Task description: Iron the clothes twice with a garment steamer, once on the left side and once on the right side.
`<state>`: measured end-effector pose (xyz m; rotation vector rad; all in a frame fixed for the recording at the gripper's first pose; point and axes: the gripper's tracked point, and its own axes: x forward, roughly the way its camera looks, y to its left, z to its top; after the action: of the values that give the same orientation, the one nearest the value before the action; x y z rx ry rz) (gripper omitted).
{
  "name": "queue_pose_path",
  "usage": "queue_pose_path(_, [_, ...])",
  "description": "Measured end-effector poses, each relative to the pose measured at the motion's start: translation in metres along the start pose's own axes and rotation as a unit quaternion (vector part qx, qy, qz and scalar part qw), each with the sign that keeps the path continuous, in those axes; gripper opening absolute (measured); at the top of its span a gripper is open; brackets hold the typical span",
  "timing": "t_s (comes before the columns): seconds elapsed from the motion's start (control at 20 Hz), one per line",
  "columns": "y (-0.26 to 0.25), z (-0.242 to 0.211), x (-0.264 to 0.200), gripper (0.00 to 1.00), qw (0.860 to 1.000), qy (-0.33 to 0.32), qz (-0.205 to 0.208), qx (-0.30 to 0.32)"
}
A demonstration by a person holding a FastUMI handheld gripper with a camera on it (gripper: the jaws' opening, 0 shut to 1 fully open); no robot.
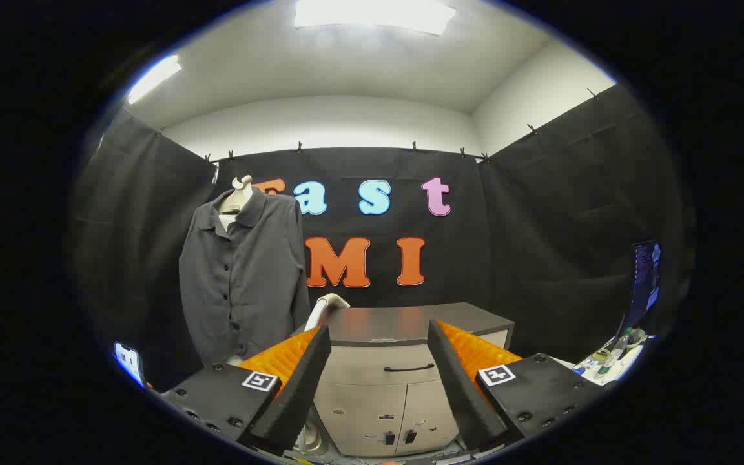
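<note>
Gripper (pixel 378 336) hangs back from everything, fingers spread wide w/ nothing between them. Through the gap I see a low cabinet (pixel 404 381) w/ a dark top and a black handle on its front.

The shirt (pixel 243 278), dark grey, buttoned, sits on a mannequin bust (pixel 237 194) beyond the left finger, well apart from the gripper and just beside the cabinet's left end. It hangs fairly straight, collar open, sleeves down.

Steamer (pixel 327 307): a pale curved piece pokes up between shirt and cabinet corner, right behind the left finger's tip. Prob. the steamer head or its hose, can't say which; the rest is hidden by that finger. So no grasp yet, task looks to be at the very start.

What could go wrong, imo:
- Finger blocks sight of the handle, so the approach is half blind; a grab on the hose instead of the head would let it swing.
- Steamer stands tight against cabinet edge and shirt hem, so wide fingers may bump the cabinet or snag cloth going in.
- Loose shirt on a light bust: pressing hard could push the fabric aside or tip the bust.
- A phone (pixel 128 361) is propped low beyond the left finger, and clutter (pixel 611 361) lies off past the right one; a wide swing could clip either.
</note>
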<state>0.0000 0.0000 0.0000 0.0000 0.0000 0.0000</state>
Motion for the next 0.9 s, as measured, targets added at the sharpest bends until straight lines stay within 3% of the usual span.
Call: queue_pose_path(0.9, [0.0026, -0.0025, -0.0049, 0.97, 1.0, -0.007, 0.0, -0.001])
